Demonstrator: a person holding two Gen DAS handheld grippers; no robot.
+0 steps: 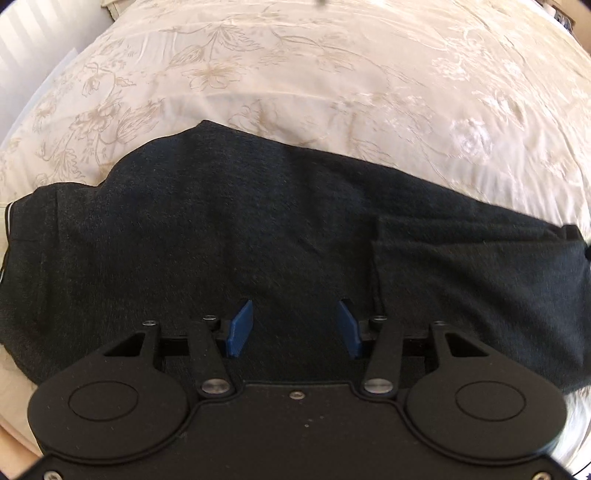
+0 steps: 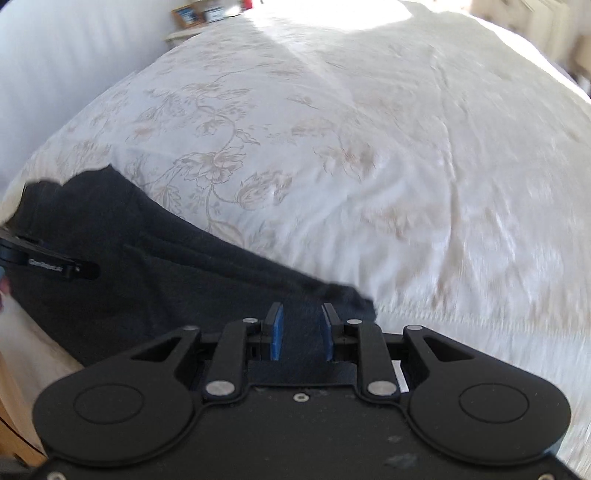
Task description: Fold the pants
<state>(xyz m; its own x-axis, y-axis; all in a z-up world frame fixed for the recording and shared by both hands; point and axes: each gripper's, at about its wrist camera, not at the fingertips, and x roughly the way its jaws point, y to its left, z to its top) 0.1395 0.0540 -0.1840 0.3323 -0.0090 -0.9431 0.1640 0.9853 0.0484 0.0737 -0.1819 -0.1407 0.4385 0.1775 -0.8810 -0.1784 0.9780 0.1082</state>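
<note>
Dark charcoal pants (image 1: 258, 229) lie flat across the near edge of a bed, waistband at the far left, a folded-over leg end (image 1: 461, 266) at the right. My left gripper (image 1: 295, 314) hovers over the middle of the pants, its blue pads wide apart and empty. In the right wrist view the pants (image 2: 147, 266) run from the upper left down to a cuff end (image 2: 351, 295). My right gripper (image 2: 301, 321) is over that end, its blue pads apart with dark fabric seen between them; no grip shows. The other gripper's black edge (image 2: 55, 264) shows at the left.
The bed carries a cream floral bedspread (image 1: 332, 74), which also fills the right wrist view (image 2: 369, 147). A white wall (image 2: 55, 55) and picture frames (image 2: 195, 13) stand at the far left. A wooden bed edge (image 2: 11, 406) shows at lower left.
</note>
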